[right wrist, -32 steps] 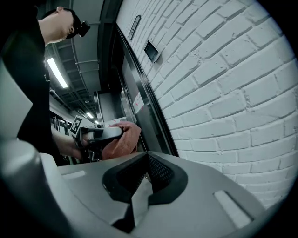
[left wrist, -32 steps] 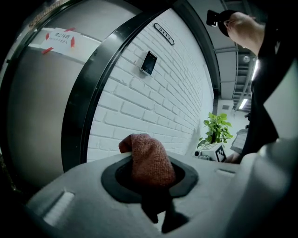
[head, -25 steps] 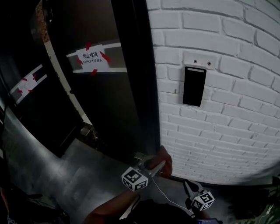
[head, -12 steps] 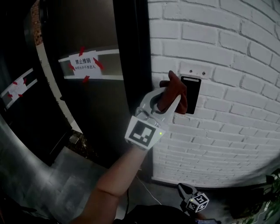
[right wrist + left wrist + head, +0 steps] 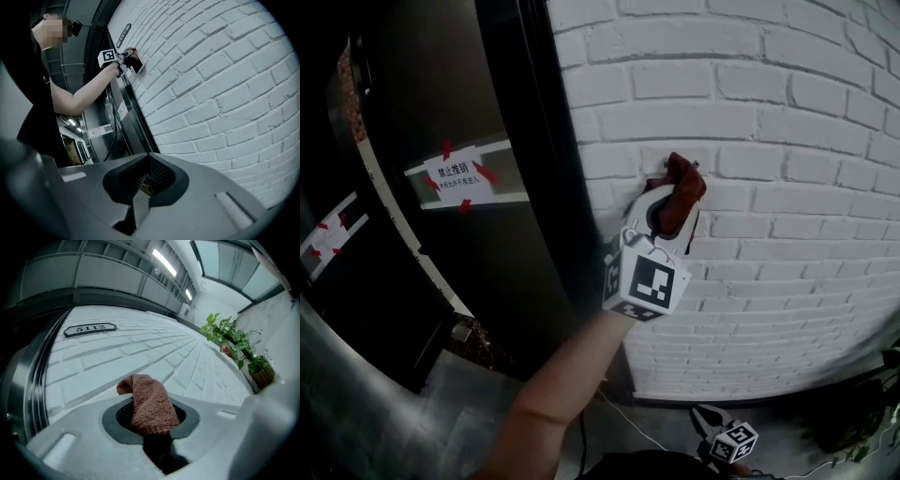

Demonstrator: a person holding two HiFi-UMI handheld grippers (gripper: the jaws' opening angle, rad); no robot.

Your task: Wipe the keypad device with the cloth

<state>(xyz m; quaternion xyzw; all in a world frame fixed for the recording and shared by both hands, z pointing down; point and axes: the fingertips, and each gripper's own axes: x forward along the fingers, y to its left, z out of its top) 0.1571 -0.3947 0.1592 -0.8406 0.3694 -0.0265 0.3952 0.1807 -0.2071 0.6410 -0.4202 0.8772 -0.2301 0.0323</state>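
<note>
A notice (image 5: pixel 455 175) is taped to the dark door (image 5: pixel 487 272) left of a white brick wall (image 5: pixel 787 141); a plant (image 5: pixel 229 341), perhaps potted, is seen far right.

Keypad device (image 5: pixel 693 231) mostly behind cloth (image 5: pixel 682 183).

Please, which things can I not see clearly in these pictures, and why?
Keypad device, head view: almost wholly covered by the cloth and left gripper; its keys do not show.
Left gripper view: cloth blocks the device; contact cannot be told.
Right gripper view: device far away, too small.
Door notice, head view: print too small.
</note>
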